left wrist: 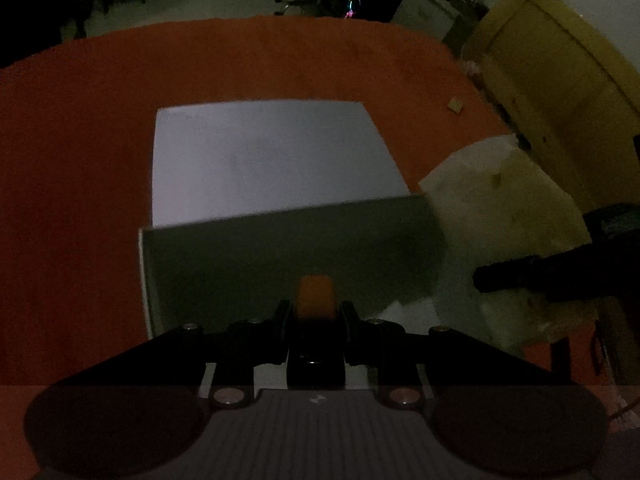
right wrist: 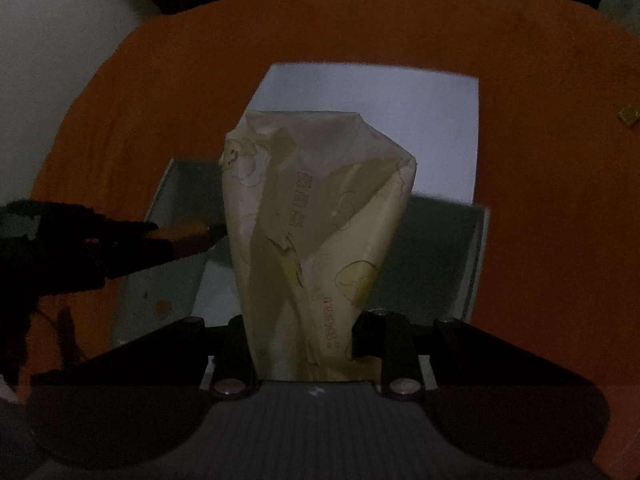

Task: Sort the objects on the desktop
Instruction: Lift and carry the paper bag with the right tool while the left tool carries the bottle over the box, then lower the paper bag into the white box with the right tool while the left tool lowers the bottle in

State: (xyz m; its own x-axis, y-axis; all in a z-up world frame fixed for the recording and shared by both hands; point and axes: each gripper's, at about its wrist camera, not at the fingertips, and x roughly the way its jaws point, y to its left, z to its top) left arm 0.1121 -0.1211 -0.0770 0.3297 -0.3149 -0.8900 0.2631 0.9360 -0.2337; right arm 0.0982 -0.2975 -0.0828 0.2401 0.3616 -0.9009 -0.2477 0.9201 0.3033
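Note:
A white open box (left wrist: 280,160) lies on the orange tablecloth (left wrist: 80,160), its far panel bright and its near part (left wrist: 288,256) in shadow. My left gripper (left wrist: 315,308) is over the near part, shut on a small orange block (left wrist: 314,294). In the right wrist view the same box (right wrist: 440,140) lies below my right gripper (right wrist: 308,324), which is shut on a crumpled cream printed bag (right wrist: 316,220) that hangs over the box. The left gripper (right wrist: 176,240) comes in from the left with the orange block (right wrist: 180,232). The bag (left wrist: 500,200) and a black finger of the right gripper (left wrist: 520,276) show at the right.
A small tan piece (left wrist: 455,105) lies on the cloth to the far right of the box, also visible as a tan piece (right wrist: 629,114). A yellow wooden cabinet (left wrist: 560,80) stands past the table's right edge. The room is dim.

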